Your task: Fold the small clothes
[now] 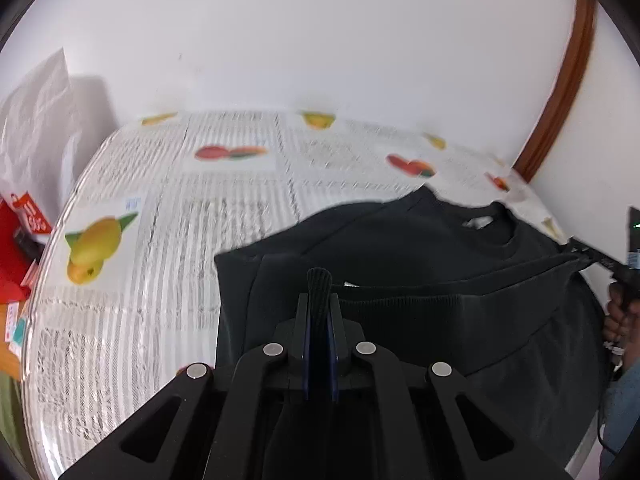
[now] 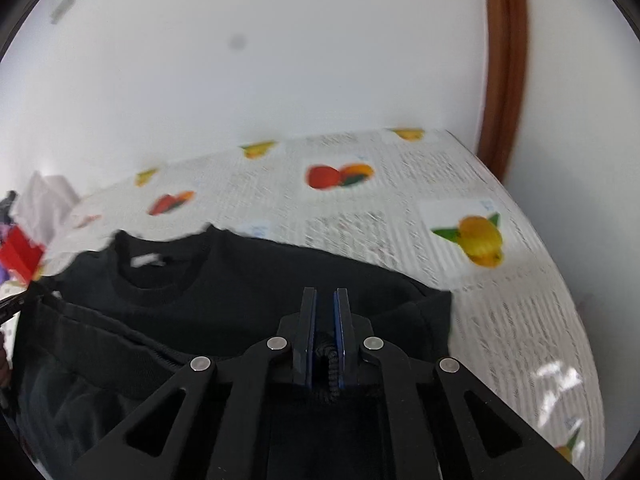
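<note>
Black sweatshirt lies spread on the table, its round neck toward the wall and a white label showing inside the collar. Its ribbed lower hem is lifted off the surface and stretched between the two grippers, so the bottom part hangs folded over toward the chest. Under it the table wears a pale cloth printed with grey lines of text and fruit pictures; a yellow mango print sits left of the garment in the left wrist view, and red and orange fruit prints run along the far edge. Behind the table is a white wall, and a brown wooden door frame stands at the right corner. At the left edge of the table a white plastic bag leans near the wall, with a red package below it.

Left gripper is clenched on the hem, a ribbed fold of black fabric sticking up between its blue-lined fingers. Right gripper also grasps the hem: the bunched ribbing sits deep between its fingers, near their base, while the tips stand slightly apart. In the left wrist view the right gripper appears at the far right, pulling its corner of the hem taut
</note>
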`<action>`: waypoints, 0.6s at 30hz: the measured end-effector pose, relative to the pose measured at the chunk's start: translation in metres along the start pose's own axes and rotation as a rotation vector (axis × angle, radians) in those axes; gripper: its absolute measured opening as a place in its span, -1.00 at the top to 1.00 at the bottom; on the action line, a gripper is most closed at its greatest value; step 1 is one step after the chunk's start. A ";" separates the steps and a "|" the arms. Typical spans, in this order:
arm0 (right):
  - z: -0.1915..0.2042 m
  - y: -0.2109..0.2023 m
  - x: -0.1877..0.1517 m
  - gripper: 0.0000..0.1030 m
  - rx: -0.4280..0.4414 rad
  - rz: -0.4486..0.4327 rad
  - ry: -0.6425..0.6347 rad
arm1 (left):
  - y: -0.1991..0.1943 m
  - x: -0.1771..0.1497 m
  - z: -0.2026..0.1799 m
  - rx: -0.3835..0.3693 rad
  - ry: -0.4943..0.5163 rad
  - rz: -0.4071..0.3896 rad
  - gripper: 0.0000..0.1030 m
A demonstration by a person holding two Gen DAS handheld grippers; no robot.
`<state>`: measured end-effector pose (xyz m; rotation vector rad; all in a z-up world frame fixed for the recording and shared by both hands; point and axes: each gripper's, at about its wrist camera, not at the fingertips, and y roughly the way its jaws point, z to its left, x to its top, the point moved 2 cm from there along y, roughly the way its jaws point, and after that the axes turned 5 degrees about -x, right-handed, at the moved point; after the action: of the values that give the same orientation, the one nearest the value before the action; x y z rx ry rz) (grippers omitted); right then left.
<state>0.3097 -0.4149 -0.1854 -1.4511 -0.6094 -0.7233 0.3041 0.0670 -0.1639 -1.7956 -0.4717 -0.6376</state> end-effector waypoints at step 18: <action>0.016 0.028 -0.012 0.23 0.002 0.128 -0.082 | 0.009 -0.003 0.003 0.002 -0.005 0.022 0.86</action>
<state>0.3234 -0.3988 -0.2122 -1.5097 -0.5740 -0.5651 0.3077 0.0673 -0.1726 -1.7986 -0.4552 -0.6178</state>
